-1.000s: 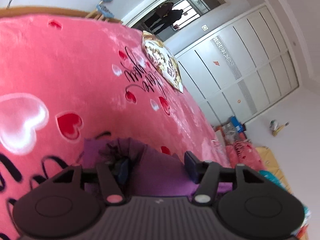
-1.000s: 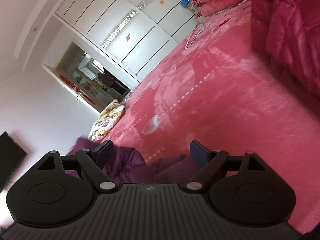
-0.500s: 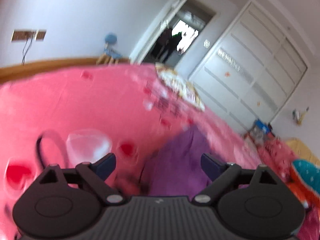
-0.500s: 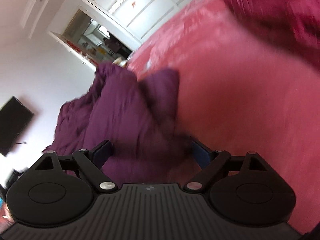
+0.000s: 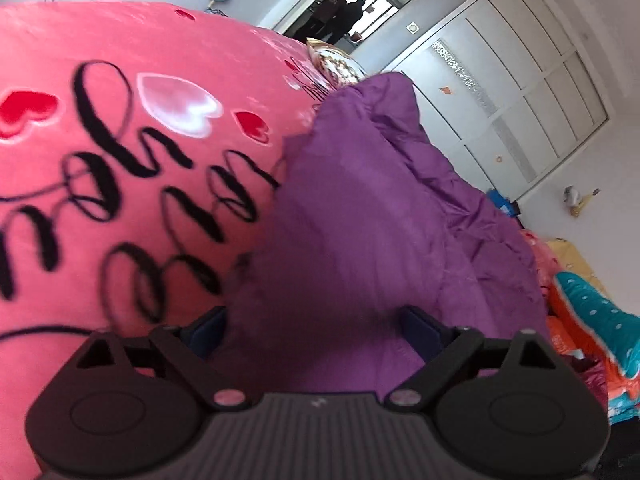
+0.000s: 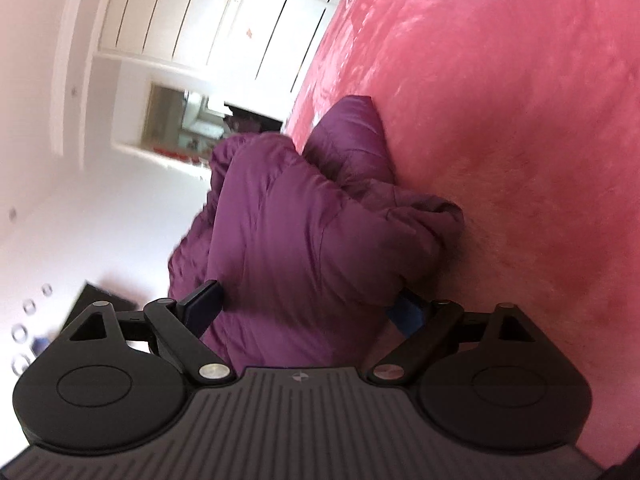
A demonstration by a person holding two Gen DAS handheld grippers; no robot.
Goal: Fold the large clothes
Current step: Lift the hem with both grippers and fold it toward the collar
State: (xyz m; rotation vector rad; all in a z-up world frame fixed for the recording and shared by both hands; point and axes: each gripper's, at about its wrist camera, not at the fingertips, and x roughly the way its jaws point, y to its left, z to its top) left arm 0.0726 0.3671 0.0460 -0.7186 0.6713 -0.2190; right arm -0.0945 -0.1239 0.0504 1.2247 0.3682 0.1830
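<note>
A purple padded jacket (image 5: pixel 360 208) lies bunched on the pink heart-print blanket (image 5: pixel 120 140) of a bed. My left gripper (image 5: pixel 314 332) hangs low over the jacket's near end with its jaws opening wide. Purple fabric fills the gap, but the fingers (image 5: pixel 208 330) stand clear of it. In the right wrist view the same jacket (image 6: pixel 304 232) is heaped against the pink blanket (image 6: pixel 500 120). My right gripper (image 6: pixel 306 306) is open and wide astride the heap. Its right finger (image 6: pixel 408 308) is partly hidden by a fold.
White wardrobe doors (image 5: pixel 520 92) line the far wall beside an open doorway (image 5: pixel 344 4) where people stand. A patterned pillow (image 5: pixel 338 66) sits at the bed's far edge. Colourful bedding (image 5: pixel 592 320) is piled off the right side. The wardrobe (image 6: pixel 224 12) also shows in the right view.
My left jaws have spread from a narrow hold on purple fabric to wide apart. Both grippers have dropped toward the bed, and the jacket now bulks up in front of each. The right view has rolled.
</note>
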